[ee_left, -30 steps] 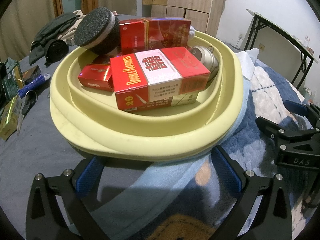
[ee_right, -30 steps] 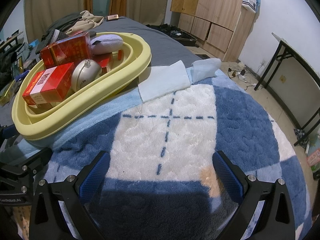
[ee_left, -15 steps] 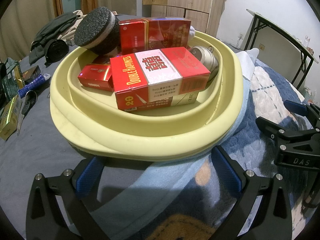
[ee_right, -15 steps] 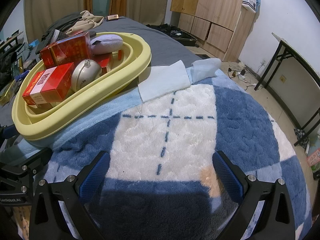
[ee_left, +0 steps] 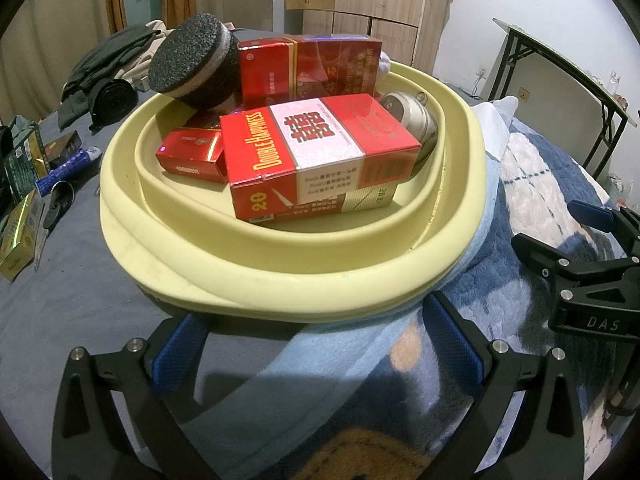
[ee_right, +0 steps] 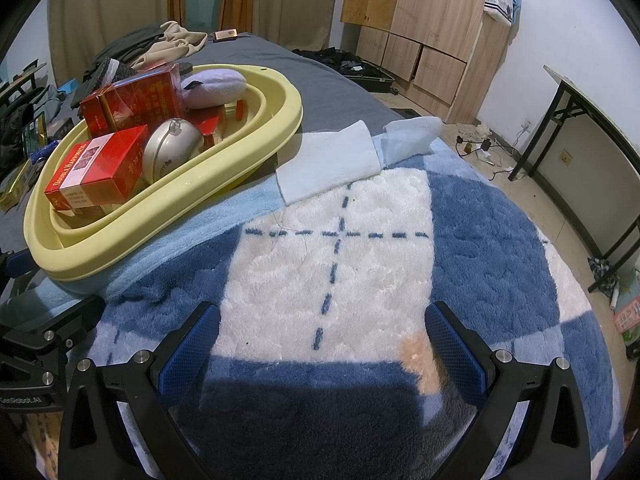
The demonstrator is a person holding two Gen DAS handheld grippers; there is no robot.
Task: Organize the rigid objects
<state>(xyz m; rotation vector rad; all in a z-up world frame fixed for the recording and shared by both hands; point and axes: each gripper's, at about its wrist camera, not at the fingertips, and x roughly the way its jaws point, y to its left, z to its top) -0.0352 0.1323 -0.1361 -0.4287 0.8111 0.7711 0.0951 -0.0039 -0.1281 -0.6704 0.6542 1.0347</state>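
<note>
Wooden cupboards (ee_right: 420,32) line the far wall, and nearer lies a bed with a grey sheet (ee_right: 320,84) and a blue-and-white fleece blanket (ee_right: 480,248) spread over it. On the bed sits a pale yellow basin (ee_left: 288,264), its near rim overhanging the blanket's light-blue edge, packed with red cartons (ee_left: 316,152), a round black sponge (ee_left: 192,60) propped on the far rim and a silver tin (ee_left: 412,116) against the right wall. The left claw (ee_left: 316,344) hovers just short of the basin's near rim, spread wide and holding nothing. The right claw (ee_right: 320,344) is likewise spread and empty over the open white square of the blanket, well clear of the basin. Small boxes and a blue tube (ee_left: 64,168) clutter the sheet left of the basin.
</note>
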